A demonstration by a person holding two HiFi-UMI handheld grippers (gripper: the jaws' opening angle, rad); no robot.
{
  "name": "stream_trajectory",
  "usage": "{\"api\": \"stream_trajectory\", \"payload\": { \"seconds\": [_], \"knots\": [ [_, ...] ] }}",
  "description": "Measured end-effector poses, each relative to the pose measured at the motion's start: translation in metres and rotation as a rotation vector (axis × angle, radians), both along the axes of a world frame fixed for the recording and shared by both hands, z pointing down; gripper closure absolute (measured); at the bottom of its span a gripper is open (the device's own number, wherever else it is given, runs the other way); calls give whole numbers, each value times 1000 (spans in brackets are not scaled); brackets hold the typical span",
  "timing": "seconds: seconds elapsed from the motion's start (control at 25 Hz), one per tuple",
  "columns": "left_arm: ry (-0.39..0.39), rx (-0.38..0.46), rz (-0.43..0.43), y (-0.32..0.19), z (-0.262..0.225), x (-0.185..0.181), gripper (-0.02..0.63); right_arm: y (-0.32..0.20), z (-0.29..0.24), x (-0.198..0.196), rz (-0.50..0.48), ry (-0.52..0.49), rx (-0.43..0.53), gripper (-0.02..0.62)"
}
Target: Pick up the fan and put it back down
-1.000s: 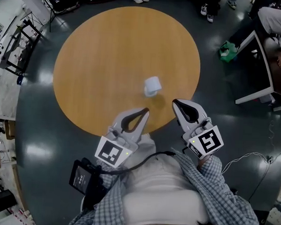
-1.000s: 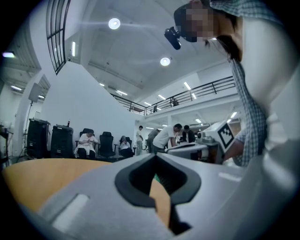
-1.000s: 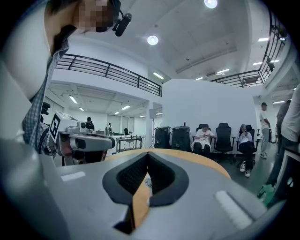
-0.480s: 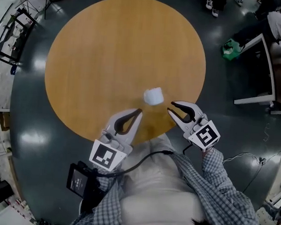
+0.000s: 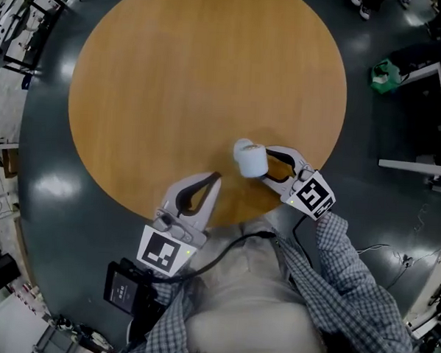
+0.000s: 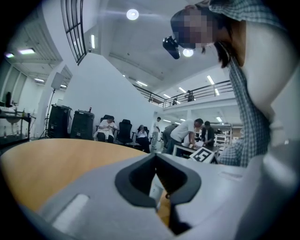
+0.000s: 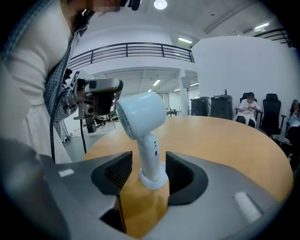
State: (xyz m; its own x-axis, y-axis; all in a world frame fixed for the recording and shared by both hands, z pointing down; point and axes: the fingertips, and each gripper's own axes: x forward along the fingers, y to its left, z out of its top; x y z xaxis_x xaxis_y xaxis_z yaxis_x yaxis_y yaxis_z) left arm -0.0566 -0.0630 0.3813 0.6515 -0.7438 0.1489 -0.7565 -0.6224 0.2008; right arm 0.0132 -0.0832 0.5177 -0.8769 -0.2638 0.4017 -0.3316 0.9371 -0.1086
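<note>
Right at the bottom, a checked shirt [image 5: 347, 289] over a white top, and a black cable [image 5: 231, 250] looping to a flat black box [image 5: 130, 282] at the waist. Both grippers are smooth grey plastic with dark ribbed pads, each carrying a cube with a black-and-white square marker.

The left gripper [image 5: 215, 178] hovers over the near rim of the table [image 5: 196, 75]. In its own view the left gripper [image 6: 155, 157] has its jaws together, tips meeting, and nothing is clamped between them.

Now the right gripper [image 5: 264, 163], and here's the action: the jaws stand apart either side of the fan [image 5: 249, 159]. In its own view the right gripper [image 7: 148, 161] straddles the slim stem, with a narrow gap showing on each side between pad and stem. The fan [image 7: 140, 117] is glossy white plastic, with a rounded drum head on a slender neck and a flared foot. It stands upright on the table near the right-hand rim.

The table [image 7: 225, 136] is round, with a warm wood-grain top. Around it lies glossy dark floor [image 5: 50, 185], with a white-framed desk [image 5: 420, 166] and something green [image 5: 386, 74] far right. Beyond that, seated people [image 7: 248, 110] and tall black speakers [image 6: 70, 124].
</note>
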Motion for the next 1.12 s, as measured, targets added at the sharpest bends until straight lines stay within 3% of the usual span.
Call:
{"api": "stream_trajectory", "payload": {
  "seconds": [0.36,0.72,0.84,1.12],
  "knots": [
    [1,-15,-44,-14,15,-8,606,2,5,-47,-178,13,64,362],
    [-11,-13,-71,-21,21,-10,606,-5,-9,-67,-189,-118,62,362],
    [-14,-17,-75,-21,20,-11,606,-4,-10,-70,-193,-115,81,439],
    [-26,-10,-72,-18,14,-16,606,-6,-18,-73,-145,-113,89,451]
  ]
}}
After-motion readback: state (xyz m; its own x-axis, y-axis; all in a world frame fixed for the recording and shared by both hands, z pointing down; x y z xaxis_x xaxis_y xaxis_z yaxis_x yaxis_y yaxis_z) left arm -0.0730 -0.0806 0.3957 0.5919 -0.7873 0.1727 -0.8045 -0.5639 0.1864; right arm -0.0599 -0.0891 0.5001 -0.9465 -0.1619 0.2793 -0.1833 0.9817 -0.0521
